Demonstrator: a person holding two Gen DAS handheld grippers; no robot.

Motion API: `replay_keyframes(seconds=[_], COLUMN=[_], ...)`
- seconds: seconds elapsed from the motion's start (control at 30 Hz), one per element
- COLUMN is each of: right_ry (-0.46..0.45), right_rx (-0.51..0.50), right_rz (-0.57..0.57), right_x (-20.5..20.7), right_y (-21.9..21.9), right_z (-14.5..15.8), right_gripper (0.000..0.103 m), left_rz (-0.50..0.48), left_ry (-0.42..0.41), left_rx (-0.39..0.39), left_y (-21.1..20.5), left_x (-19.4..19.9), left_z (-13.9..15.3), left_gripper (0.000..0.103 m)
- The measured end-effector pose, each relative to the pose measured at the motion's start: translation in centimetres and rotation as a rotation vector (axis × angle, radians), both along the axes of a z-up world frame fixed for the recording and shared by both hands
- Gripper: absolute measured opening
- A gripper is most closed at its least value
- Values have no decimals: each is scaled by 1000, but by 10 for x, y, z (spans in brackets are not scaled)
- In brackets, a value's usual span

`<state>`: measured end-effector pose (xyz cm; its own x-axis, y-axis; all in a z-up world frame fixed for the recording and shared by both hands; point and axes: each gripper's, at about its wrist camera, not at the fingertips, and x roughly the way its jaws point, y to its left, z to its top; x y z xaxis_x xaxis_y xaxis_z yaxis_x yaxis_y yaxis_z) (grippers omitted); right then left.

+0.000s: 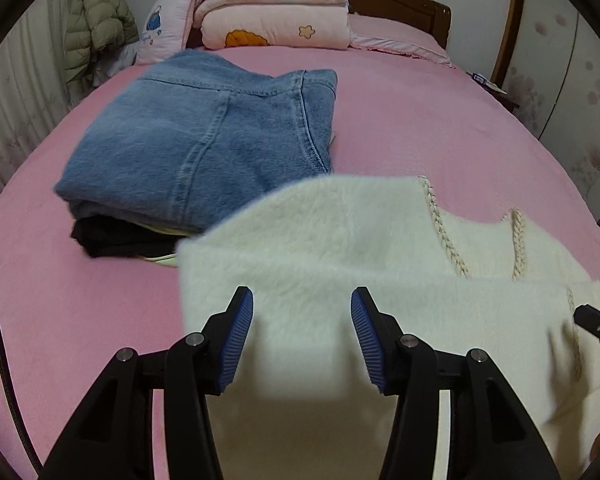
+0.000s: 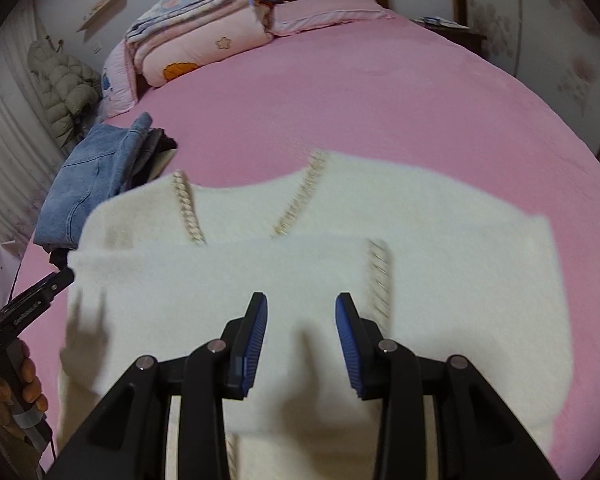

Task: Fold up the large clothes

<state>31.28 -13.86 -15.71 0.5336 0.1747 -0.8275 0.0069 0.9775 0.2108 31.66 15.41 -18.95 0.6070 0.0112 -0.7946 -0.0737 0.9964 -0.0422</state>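
The white sweater (image 2: 320,280) lies flat on the pink bed (image 2: 380,100), partly folded, its lower part doubled over toward the neckline; its long axis runs 9 to 3 o'clock across your view. Your left gripper (image 1: 302,300) hangs over its 9 o'clock end, your right gripper (image 2: 301,304) over the middle. Both sets of jaws stand apart, empty. The jeans stack (image 1: 204,140) sits at 10 o'clock.
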Motion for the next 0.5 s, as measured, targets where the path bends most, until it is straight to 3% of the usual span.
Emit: replay_keyframes(seconds=[0.17, 0.27, 0.5], right_ry=[50, 68, 42], right_rx=[-9, -32, -22], right_rz=[-1, -34, -44], right_x=[37, 47, 34], right_y=[13, 0, -32], right_z=[-29, -47, -45], right_gripper=[35, 32, 25], left_rz=[64, 83, 84], left_ry=[63, 57, 37], left_rx=[7, 7, 7], left_y=[7, 14, 21], left_x=[36, 38, 37], left_z=[-31, -39, -43], left_gripper=[50, 51, 52])
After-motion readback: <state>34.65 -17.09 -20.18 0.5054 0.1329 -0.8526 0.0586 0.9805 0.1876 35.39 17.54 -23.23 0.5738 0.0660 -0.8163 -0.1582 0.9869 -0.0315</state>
